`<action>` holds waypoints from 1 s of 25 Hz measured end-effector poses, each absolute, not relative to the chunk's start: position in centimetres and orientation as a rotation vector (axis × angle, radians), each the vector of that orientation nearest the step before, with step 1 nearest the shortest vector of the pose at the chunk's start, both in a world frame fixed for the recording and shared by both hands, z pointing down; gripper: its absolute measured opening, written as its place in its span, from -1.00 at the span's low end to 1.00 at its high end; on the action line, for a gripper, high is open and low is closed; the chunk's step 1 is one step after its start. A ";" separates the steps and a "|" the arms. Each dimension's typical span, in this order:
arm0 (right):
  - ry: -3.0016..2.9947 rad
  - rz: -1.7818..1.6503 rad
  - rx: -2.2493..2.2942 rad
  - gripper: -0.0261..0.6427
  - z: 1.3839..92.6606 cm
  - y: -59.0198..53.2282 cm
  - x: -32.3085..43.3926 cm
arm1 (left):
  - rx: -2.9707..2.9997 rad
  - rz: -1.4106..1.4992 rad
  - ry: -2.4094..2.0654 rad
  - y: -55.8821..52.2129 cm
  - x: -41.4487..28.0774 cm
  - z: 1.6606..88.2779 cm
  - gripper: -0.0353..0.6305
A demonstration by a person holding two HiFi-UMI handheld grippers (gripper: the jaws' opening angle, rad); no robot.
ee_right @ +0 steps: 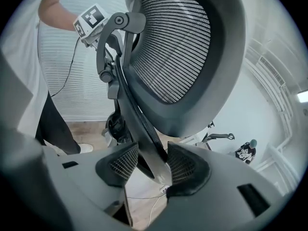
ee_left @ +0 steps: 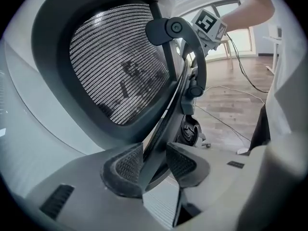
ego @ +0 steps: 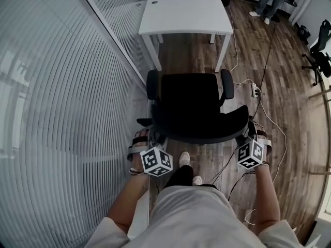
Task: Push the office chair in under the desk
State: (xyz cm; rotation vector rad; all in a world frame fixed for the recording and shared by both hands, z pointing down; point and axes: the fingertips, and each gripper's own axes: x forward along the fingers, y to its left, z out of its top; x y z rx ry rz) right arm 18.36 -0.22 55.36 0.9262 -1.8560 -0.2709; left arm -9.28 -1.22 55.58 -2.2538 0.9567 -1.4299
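Head view hides a lot: the office chair's (ego: 191,99) base & wheels are out of sight under the seat, and both sets of jaws are lost behind the backrest edge, w/ only the marker cubes showing clearly. The desk's (ego: 186,14) far side is cut off at the top. A standing person (ego: 269,1) shows as legs only, and a second chair (ego: 318,56) is clipped by the right edge.

Floor is dark wood plank (ego: 279,87), w/ a white cable (ego: 269,112) trailing over it from a power strip (ego: 255,90). A glass wall w/ horizontal blinds (ego: 62,87) runs along the left, right up to the desk's left side.

The chair is black, w/ a padded seat, two armrests (ego: 152,84) and a curved backrest that's grey mesh (ee_left: 115,66) in a dark frame. It stands facing the white desk, roughly between the desk legs, armrest fronts near the legs – seat not under the top.

Left gripper (ego: 149,137) is at the backrest's left edge. In the left gripper view its jaws (ee_left: 156,163) are closed on a dark frame bar of the backrest, pads fairly wide apart w/ the bar filling the gap. Right gripper (ego: 248,136) sits at the right edge – jaws (ee_right: 153,165) likewise clamped on the frame bar.
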 end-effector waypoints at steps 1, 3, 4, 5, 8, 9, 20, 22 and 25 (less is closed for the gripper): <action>-1.854 -0.271 0.930 -0.32 55.4 -0.9 18.3 | -2.255 -1.427 0.954 -1.9 -9.3 55.6 -0.39; -1.848 -0.268 0.936 -0.32 55.3 -2.1 18.2 | -2.257 -1.422 0.948 -3.2 -9.4 55.6 -0.39; -1.844 -0.266 0.938 -0.32 55.3 -2.7 18.2 | -2.259 -1.419 0.945 -3.8 -9.5 55.6 -0.39; -1.841 -0.264 0.941 -0.32 55.2 -3.2 18.1 | -2.262 -1.416 0.941 -4.4 -9.5 55.5 -0.39; -1.841 -0.260 0.957 -0.32 55.3 -5.0 17.8 | -2.265 -1.410 0.925 -6.4 -9.8 55.6 -0.39; -1.840 -0.259 0.962 -0.32 55.3 -5.7 17.8 | -2.264 -1.412 0.920 -7.1 -9.8 55.7 -0.39; -1.827 -0.253 0.978 -0.32 55.2 -11.5 16.9 | -2.261 -1.409 0.916 -13.6 -10.6 55.7 -0.39; -1.828 -0.255 0.981 -0.32 55.1 -12.7 16.8 | -2.260 -1.407 0.918 -14.9 -10.7 55.7 -0.39; -1.831 -0.257 0.986 -0.32 55.3 -13.5 17.1 | -2.258 -1.403 0.920 -15.7 -10.4 55.8 -0.39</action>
